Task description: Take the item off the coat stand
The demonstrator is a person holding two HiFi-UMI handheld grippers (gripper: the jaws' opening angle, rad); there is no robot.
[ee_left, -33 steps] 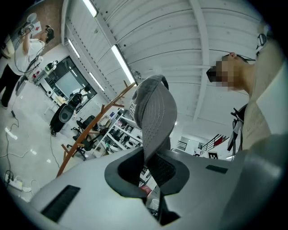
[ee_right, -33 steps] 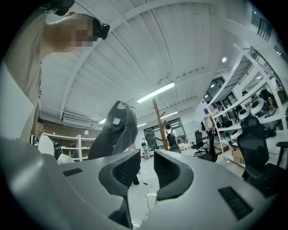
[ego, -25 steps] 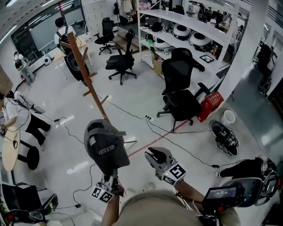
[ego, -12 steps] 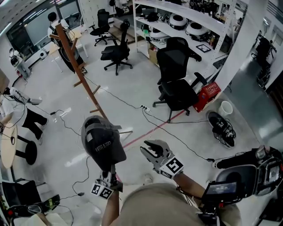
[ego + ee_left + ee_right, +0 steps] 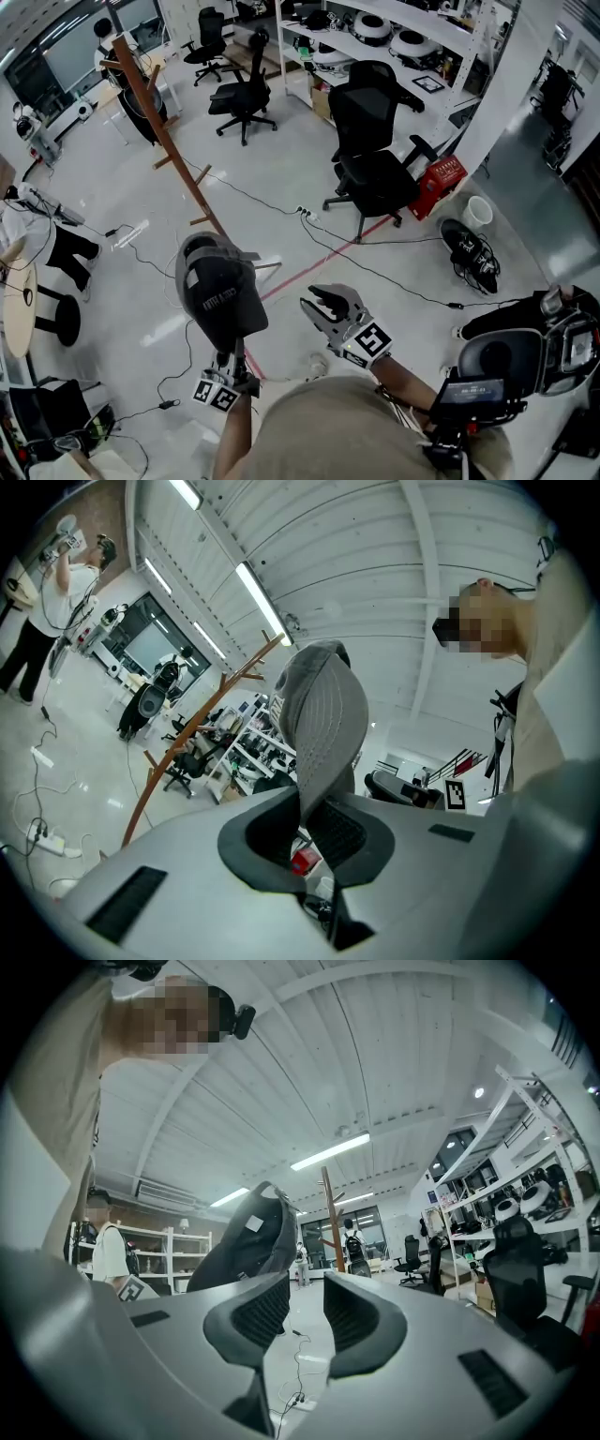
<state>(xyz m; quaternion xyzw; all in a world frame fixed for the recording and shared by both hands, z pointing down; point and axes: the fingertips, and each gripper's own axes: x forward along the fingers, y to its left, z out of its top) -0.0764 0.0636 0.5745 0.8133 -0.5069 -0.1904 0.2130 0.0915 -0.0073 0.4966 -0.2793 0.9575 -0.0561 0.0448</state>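
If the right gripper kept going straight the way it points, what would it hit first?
Probably the wooden coat stand, far off, seen above the gap of the right gripper's jaws, which have just been opening, empty. The cap sits left of that line.

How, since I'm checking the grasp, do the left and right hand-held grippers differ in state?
The left hand-held gripper is shut on the dark cap; the right hand-held gripper is open, its jaws just having been opening, nothing between them. In the head view the cap covers the left hand-held gripper's jaws; the right hand-held gripper's show plainly. Both bear marker cubes.
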